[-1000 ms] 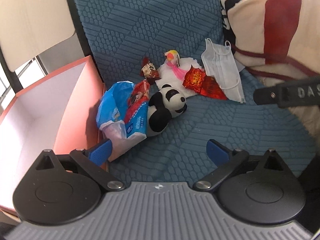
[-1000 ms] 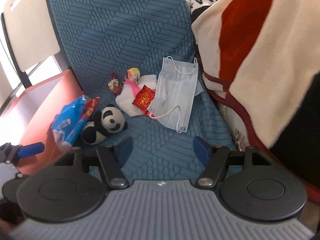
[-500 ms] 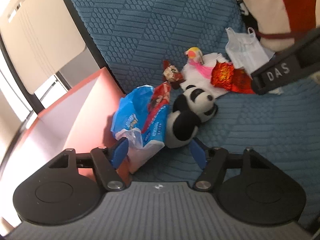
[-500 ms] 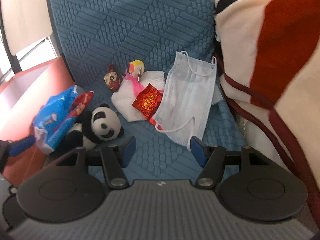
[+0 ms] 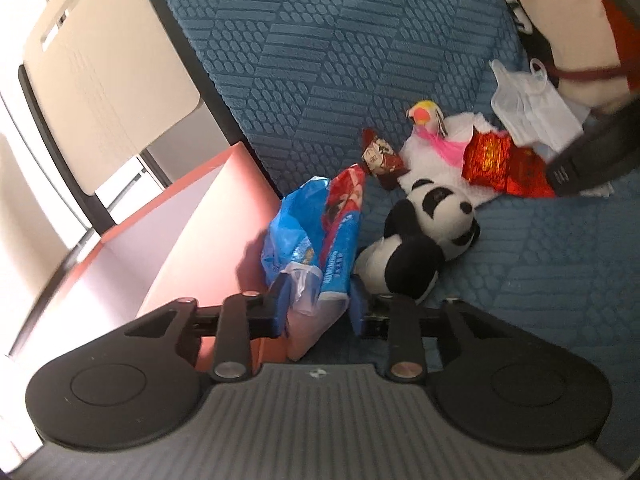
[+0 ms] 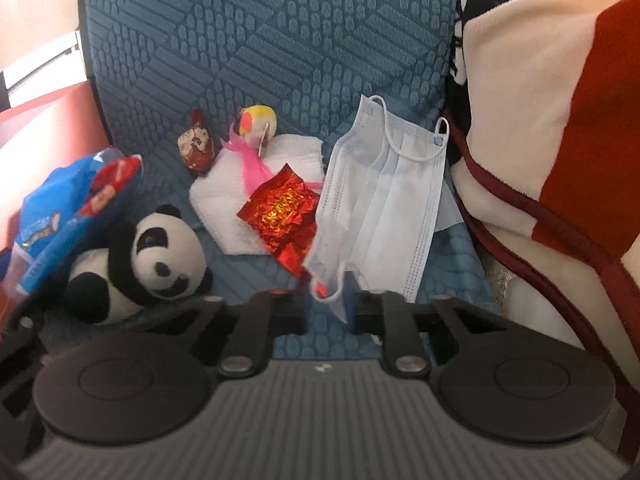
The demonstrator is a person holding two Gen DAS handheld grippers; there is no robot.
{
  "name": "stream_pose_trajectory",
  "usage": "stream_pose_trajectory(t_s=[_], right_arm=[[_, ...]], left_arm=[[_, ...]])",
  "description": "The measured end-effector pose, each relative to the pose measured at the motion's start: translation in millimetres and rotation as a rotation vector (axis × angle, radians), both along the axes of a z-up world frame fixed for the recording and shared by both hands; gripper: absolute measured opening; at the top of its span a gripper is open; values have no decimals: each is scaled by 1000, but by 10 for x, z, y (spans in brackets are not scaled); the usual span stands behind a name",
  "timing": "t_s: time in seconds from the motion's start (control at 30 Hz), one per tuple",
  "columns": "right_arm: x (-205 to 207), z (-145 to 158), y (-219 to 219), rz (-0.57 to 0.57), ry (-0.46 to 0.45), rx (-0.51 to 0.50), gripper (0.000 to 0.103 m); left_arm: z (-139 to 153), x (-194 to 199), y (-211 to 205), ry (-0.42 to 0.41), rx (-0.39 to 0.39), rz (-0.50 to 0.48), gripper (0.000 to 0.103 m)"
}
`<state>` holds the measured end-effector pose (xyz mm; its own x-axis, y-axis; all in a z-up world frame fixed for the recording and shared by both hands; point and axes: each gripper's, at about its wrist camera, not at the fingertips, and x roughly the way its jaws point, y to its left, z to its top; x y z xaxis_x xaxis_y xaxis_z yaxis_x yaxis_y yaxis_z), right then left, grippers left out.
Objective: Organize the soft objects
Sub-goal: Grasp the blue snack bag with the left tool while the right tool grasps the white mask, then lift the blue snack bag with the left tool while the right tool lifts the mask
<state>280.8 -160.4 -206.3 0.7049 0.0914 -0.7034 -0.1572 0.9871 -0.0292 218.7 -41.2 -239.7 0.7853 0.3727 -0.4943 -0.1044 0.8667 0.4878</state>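
Observation:
My left gripper [image 5: 318, 304] is shut on the lower end of a blue and red snack bag [image 5: 320, 232], which leans against an orange box [image 5: 200, 224]. A panda plush [image 5: 424, 236] lies just right of it and also shows in the right wrist view [image 6: 148, 260]. My right gripper [image 6: 326, 298] is shut on the near corner of a pale blue face mask [image 6: 384, 204], which also shows in the left wrist view [image 5: 528, 108]. A red foil wrapper [image 6: 280, 212], a white cloth [image 6: 232, 204], a yellow and pink toy [image 6: 256, 128] and a small brown candy [image 6: 196, 146] lie behind.
Everything lies on a blue patterned cushion [image 5: 360, 40]. A cream and red blanket [image 6: 540, 100] is heaped on the right. The orange box stands open on the left, with a beige chair back [image 5: 104, 64] behind it.
Both grippers moved forward and closed. The left closed on the snack bag's end. The right closed on the mask's near corner.

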Motion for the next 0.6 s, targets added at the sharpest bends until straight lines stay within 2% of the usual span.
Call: stream_pose_trajectory(t_s=[0.07, 0.3, 0.6], right_arm=[[-16, 11, -16, -7, -3, 3, 7], [-151, 140, -96, -21, -10, 26, 6], [-440, 359, -148, -15, -27, 45, 6]], left_arm=[[32, 7, 47, -4, -39, -1, 28], [171, -27, 179, -27, -145, 42, 22], [420, -273, 205, -59, -274, 40, 16]])
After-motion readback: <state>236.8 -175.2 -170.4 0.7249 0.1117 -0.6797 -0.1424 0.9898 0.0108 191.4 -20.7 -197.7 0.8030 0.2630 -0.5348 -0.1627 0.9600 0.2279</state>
